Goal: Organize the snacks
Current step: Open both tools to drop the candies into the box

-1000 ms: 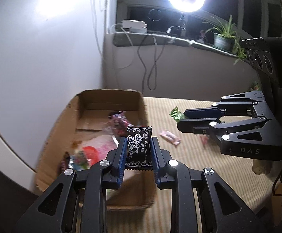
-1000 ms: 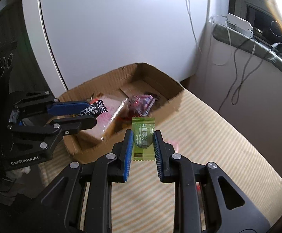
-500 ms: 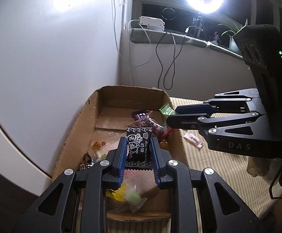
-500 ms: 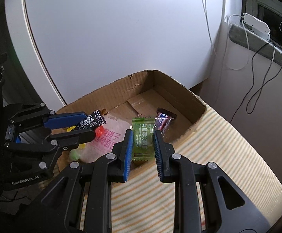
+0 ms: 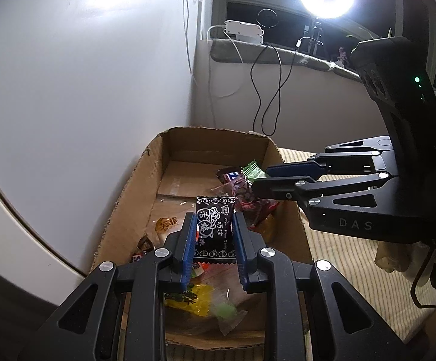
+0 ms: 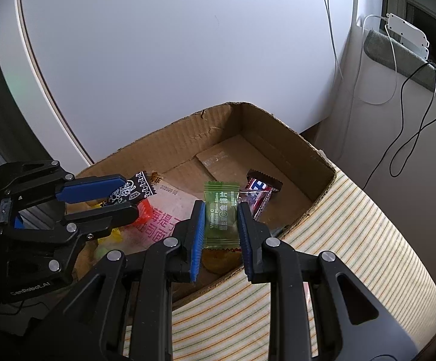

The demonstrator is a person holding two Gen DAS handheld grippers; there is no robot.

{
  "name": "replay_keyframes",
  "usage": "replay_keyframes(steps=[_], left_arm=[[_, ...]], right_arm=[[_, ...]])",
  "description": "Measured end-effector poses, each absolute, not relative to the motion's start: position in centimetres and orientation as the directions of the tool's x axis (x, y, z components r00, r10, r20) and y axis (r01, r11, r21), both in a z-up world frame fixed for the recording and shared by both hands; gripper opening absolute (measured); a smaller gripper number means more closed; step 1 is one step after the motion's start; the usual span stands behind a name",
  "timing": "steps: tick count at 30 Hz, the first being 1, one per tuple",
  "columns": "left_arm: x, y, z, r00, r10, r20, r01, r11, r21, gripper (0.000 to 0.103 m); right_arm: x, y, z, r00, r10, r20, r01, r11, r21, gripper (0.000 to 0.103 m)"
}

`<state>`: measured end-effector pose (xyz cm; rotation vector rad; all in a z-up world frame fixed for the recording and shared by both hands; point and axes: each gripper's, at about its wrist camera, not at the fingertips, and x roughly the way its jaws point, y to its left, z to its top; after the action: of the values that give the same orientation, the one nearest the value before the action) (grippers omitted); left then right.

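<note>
Both tongs (image 5: 215,237) now over box (image 6: 281,138)

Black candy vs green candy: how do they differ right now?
Colour: the black candy has a black wrapper with white print; the green candy has a green one with pale print.
Holder: the left gripper clamps the black candy; the right gripper clamps the green.
Place: the black candy sits nearer the box's near-left end, the green farther along.
Shared: both are sealed, crimp-edged, held upright over the open box.
</note>
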<state>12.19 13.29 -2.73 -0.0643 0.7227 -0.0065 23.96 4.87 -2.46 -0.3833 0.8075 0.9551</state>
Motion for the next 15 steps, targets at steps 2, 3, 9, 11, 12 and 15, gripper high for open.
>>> replay_keyframes(steps=[2,3,9,11,12,15], left_arm=[[12.2,13.3,-2.7,0.75,-0.025,-0.661,-0.017,0.998,-0.057,0.023],[12.2,13.3,-2.7,0.75,-0.023,-0.661,-0.018,0.998,-0.055,0.023],[12.1,13.3,-2.6,0.754,-0.002,-0.657,-0.03,0.999,-0.038,0.034],[12.0,13.3,-2.5,0.756,0.004,-0.655,-0.033,0.999,-0.032,0.037],[12.0,13.3,-2.5,0.757,0.007,-0.654,-0.035,0.999,-0.03,0.044],[11.8,13.2,-2.3,0.763,0.017,-0.646,-0.039,0.999,-0.019,0.057]], right_arm=[[24.0,4.9,-2.4,0.329,0.572,-0.752,-0.838,0.544,0.048,0.023],[24.0,5.0,-2.4,0.328,0.572,-0.752,-0.838,0.544,0.048,0.023],[24.0,4.9,-2.2,0.352,0.568,-0.744,-0.83,0.557,0.032,0.053],[24.0,4.6,-1.9,0.36,0.571,-0.737,-0.825,0.564,0.033,0.061],[24.0,4.5,-1.7,0.365,0.572,-0.735,-0.823,0.567,0.033,0.064],[23.9,4.2,-1.2,0.393,0.57,-0.722,-0.813,0.582,0.016,0.079]])
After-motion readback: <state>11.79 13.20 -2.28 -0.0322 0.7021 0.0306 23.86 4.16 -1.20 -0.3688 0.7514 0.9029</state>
